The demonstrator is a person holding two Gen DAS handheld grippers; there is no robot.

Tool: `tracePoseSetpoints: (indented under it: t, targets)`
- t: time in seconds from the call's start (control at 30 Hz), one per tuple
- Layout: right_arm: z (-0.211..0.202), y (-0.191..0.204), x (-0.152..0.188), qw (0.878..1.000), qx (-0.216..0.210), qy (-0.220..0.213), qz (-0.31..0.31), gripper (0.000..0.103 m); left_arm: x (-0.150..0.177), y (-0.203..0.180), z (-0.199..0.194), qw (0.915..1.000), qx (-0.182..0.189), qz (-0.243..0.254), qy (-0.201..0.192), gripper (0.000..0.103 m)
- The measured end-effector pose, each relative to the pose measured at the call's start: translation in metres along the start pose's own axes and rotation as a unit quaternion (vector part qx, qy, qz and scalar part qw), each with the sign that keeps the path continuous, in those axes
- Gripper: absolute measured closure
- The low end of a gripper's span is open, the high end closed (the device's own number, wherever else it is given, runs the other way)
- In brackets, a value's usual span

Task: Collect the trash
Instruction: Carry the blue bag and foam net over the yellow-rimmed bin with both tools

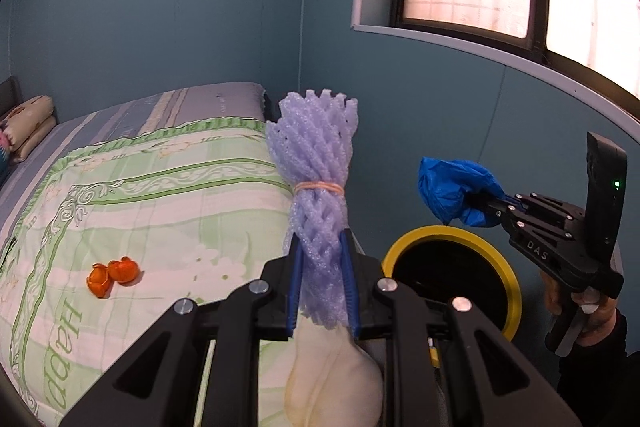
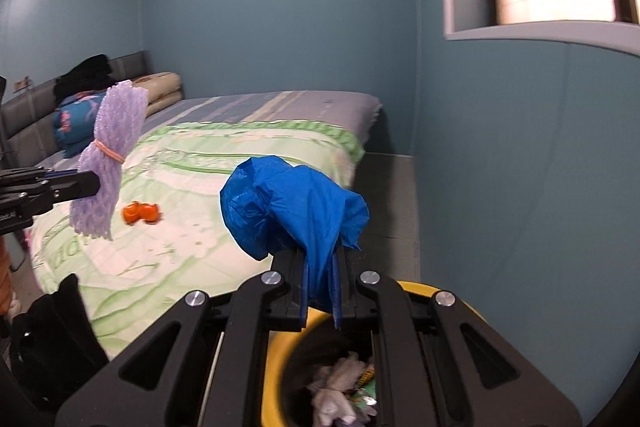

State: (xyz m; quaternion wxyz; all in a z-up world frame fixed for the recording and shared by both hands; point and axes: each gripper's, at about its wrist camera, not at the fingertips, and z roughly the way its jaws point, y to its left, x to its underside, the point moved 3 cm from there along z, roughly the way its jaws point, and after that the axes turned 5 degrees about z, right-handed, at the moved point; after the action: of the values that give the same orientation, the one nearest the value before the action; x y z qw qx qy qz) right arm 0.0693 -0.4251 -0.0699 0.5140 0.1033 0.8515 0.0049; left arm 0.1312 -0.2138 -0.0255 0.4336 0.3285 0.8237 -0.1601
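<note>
Blue-walled bedroom, bedspread [image 1: 160,195] printed "Happ…". Left gripper [image 1: 323,287] clamped on purple foam net [image 1: 316,187]; right gripper [image 2: 322,291], marked "DAS", pinching blue plastic bag [image 2: 288,207] over yellow-rimmed bin [image 1: 512,279]. Orange peels [image 1: 113,274] left on bed.

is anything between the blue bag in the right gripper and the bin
Nothing visible. The right gripper holds the blue bag directly above the yellow-rimmed bin, whose mouth is open, with crumpled trash already inside. The left gripper with its purple foam net is off to the side, by the bed.
</note>
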Motion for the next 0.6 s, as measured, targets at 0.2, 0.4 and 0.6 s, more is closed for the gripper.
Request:
tracePoseSetpoints:
  t: [0.2,0.4,0.6]
  targets:
    - [-0.002,-0.026,0.01,0.999,0.039,0.005,0.018,0.095,-0.004,-0.029,0.02,0.9995,0.02,0.021,0.012,0.086]
    - [0.001,-0.05,0.022,0.997,0.059,0.015,0.04,0.095,-0.006,-0.055,0.04,0.9981,0.043,0.035,0.025,0.086]
    - [0.006,-0.067,0.033,0.994,0.088,0.028,0.051,0.095,-0.001,-0.076,0.063,0.996,0.07,0.037,0.043,0.086]
